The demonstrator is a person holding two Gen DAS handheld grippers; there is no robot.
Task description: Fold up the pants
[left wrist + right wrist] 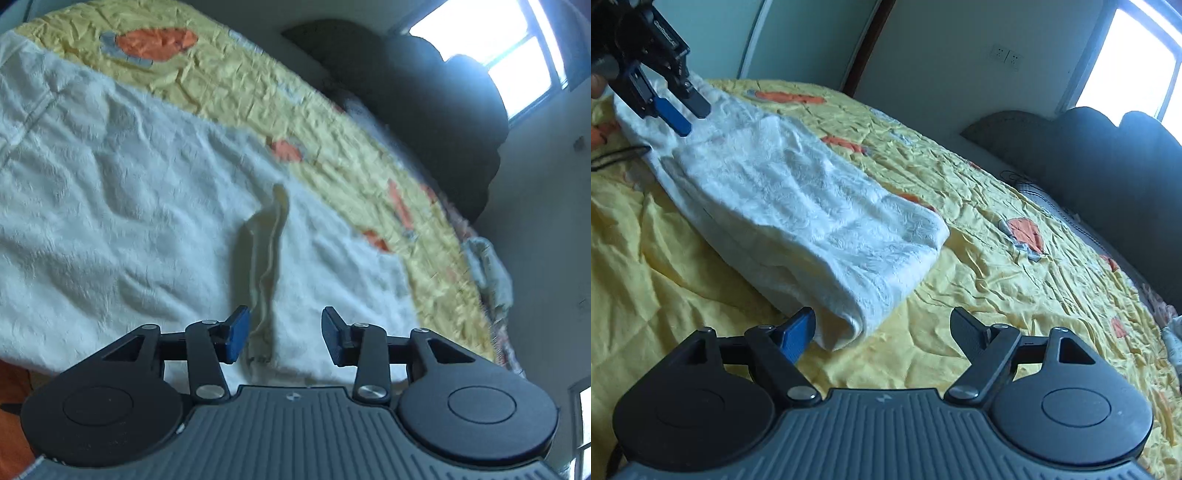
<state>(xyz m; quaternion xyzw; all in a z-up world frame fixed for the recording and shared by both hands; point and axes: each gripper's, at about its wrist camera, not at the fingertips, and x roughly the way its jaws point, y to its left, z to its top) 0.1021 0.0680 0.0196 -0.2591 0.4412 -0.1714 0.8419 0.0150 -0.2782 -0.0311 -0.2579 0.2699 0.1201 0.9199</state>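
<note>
Pants (798,206), white and fluffy, lie on the yellow bedspread (979,258), running from the right gripper (882,332) diagonally up-left to the left gripper (689,114). Right gripper: jaws spread wide, nothing between them; the blue pad (798,334) sits just beside the near folded end of the pants, possibly touching it, the black pad (967,332) is over bare bedspread. The near end of the pants looks doubled over, with a rounded fold at the edge.

Left gripper (284,334) in its own view: jaws apart, a cream ridge of fabric (266,269) standing up between them, closer to the blue pad (238,334); view is blurred, so contact with the pad is unclear. Pants (129,192) fill the left and centre of that view, spreading away from the gripper, with the bedspread (229,77) beyond.

From the right wrist view, the left gripper hangs over the far end of the pants, fingers pointing down at the fabric.

Bedspread carries orange patches (1025,230). Dark padded headboard (1108,155) at the far right, bright window (1137,62) above it, wall sockets (1006,54) on the wall.
</note>
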